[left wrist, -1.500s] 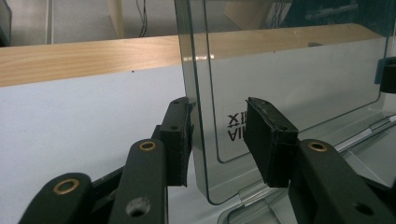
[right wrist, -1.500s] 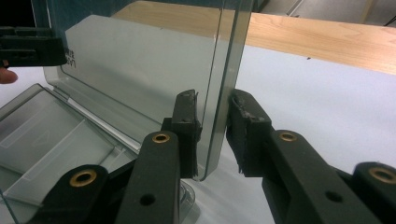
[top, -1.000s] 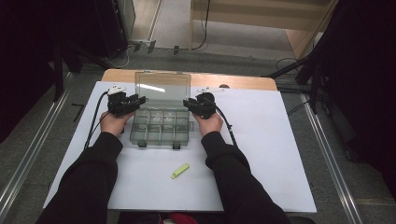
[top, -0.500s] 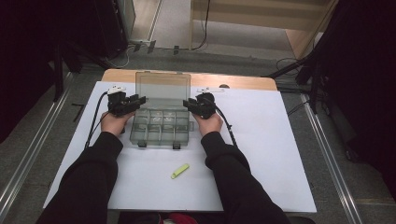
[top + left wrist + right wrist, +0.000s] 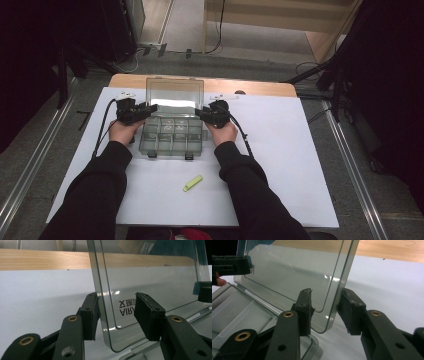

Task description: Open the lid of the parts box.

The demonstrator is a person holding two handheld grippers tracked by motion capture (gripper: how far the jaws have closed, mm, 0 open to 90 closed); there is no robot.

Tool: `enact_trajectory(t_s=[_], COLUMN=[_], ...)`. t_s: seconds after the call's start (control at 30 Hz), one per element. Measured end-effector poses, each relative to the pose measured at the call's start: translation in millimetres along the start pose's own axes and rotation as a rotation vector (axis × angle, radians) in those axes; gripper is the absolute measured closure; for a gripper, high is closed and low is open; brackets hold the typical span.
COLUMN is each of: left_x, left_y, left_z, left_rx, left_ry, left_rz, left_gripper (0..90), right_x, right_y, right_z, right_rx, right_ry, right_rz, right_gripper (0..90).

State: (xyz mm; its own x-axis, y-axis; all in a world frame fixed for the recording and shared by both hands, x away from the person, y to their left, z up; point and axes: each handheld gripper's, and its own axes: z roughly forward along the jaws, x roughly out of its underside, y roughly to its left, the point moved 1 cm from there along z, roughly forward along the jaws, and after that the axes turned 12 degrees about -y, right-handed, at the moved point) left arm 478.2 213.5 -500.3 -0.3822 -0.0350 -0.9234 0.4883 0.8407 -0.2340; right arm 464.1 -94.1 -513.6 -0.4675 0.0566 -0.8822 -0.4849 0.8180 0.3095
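A clear plastic compartment box (image 5: 172,137) lies on the white table sheet with its lid (image 5: 174,95) standing upright. My left gripper (image 5: 150,107) is at the lid's left edge and my right gripper (image 5: 199,112) at its right edge. In the left gripper view the lid (image 5: 150,277) passes between the jaws of the left gripper (image 5: 116,312); one pad lies close beside it, the other stands off. In the right gripper view the lid's edge (image 5: 294,270) sits in the gap of the right gripper (image 5: 328,307), with no pad pressing. Both pairs of jaws have just been opening.
A small yellow-green marker (image 5: 192,183) lies on the white sheet (image 5: 300,165) in front of the box, between the person's forearms. A wooden table edge (image 5: 250,86) runs behind the lid. Metal rails (image 5: 355,170) flank the table on the floor.
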Motion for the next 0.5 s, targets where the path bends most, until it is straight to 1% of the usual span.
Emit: enact_trajectory(t_s=[0.1,0.2,0.4,0.5], left_x=[1.0,1.7,3.1,3.7], left_y=[-0.4,-0.4,-0.7,-0.3], left_z=[1.1,1.9,3.4,3.9], left_rx=[-0.002,-0.002,-0.004,-0.002], left_ry=[0.008,0.011,0.023,0.022], left_rz=[0.008,0.002,0.006,-0.001], left_gripper=[51.4,50.5,47.9,47.3], right_x=[0.8,1.9,3.5,4.4], right_y=[0.1,0.1,1.0,1.2], right_z=[0.6,1.6,2.9,3.6], right_rx=[0.0,-0.001,0.004,0.006], right_ry=[0.006,0.007,0.014,0.018], right_rz=[0.003,0.002,0.001,-0.002], right_gripper=[62.6,61.6,59.4,58.1])
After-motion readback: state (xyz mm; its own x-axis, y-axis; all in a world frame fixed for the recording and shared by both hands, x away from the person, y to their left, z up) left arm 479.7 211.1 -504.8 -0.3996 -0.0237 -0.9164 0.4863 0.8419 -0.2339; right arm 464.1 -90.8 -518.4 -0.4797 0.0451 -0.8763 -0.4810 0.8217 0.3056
